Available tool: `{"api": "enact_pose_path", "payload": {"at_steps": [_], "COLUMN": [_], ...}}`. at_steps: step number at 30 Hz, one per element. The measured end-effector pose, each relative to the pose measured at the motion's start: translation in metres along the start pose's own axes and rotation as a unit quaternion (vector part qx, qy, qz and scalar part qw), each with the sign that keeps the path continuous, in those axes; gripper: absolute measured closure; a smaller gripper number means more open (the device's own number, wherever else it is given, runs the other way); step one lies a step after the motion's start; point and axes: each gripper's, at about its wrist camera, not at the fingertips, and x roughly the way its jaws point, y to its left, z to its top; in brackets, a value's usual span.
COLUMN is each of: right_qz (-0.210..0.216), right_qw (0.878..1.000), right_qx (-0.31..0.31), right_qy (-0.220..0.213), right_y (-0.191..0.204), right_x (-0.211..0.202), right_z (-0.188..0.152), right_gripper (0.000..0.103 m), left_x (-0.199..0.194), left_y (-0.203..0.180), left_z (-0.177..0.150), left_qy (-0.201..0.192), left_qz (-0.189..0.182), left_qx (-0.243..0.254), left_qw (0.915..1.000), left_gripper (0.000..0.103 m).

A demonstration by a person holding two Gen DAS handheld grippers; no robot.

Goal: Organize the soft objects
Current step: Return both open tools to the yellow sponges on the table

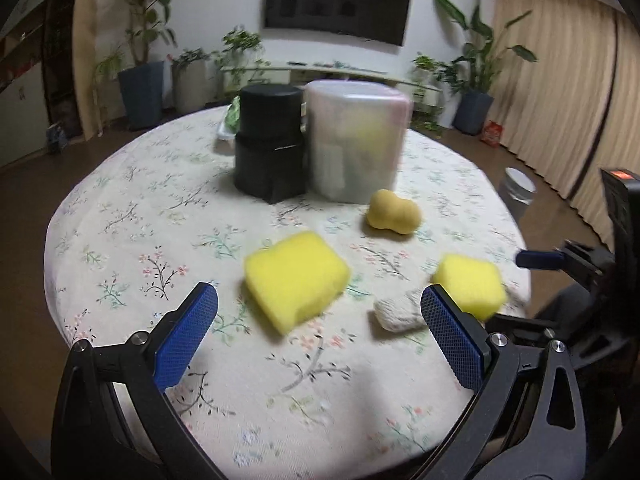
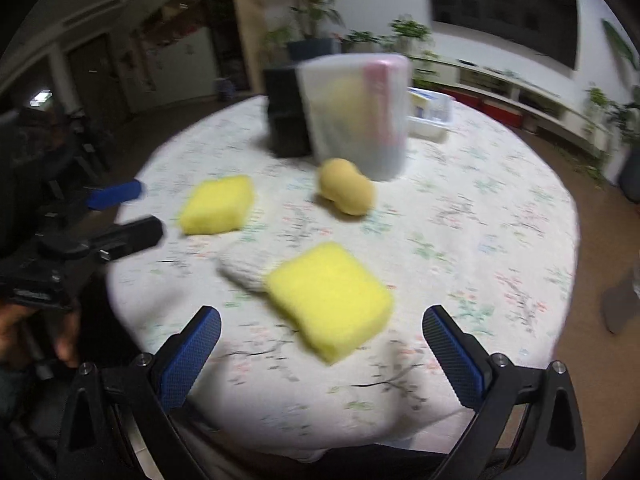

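- Soft things lie spread on the round floral tablecloth (image 1: 132, 216): in the left wrist view a big yellow sponge (image 1: 296, 280) sits at centre frame, flat on the cloth.
- Right of it, low in the frame, a second yellow sponge (image 1: 470, 286) rests partly on a whitish knitted cloth (image 1: 396, 314), the two touching.
- Above them, a tan peanut-shaped sponge (image 1: 394, 212) lies just in front of the frosted translucent container (image 1: 356, 140), close to its base.
- A black canister (image 1: 270, 140) stands right beside that container on its left, upper centre.
- Left gripper (image 1: 320, 340): blue pads spread wide, nothing between them, hanging over the near part of the table below the big sponge.
- Right gripper (image 2: 322, 354): also spread wide and empty, with the second sponge just above the gap in its own view.
- Everything is motion-blurred; what's inside the container can't be made out.
- At far right of the left view, the other gripper's blue fingertip (image 1: 538, 258) pokes in.
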Motion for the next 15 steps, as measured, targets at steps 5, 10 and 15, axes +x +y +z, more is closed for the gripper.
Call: {"api": "enact_pose_path", "payload": {"at_steps": [5, 10, 15], "right_qz": [-0.006, 0.002, -0.018], "right_qw": [1.000, 0.999, 0.999], "right_qx": [0.020, 0.034, 0.024], "right_qy": [0.022, 0.031, 0.029], "right_y": [-0.004, -0.006, -0.005], "right_x": [0.014, 0.029, 0.040], "right_z": [0.001, 0.005, 0.008], "right_gripper": [0.000, 0.000, 0.000], "left_x": [0.021, 0.038, 0.053], "left_y": [-0.004, 0.002, 0.009], "left_z": [0.003, 0.009, 0.012], "left_qy": [0.016, 0.027, 0.039], "left_qz": [0.008, 0.025, 0.039], "left_qx": [0.006, -0.001, -0.007], "left_qw": [0.9998, 0.9993, 0.9984], "left_gripper": [0.000, 0.000, 0.000]}}
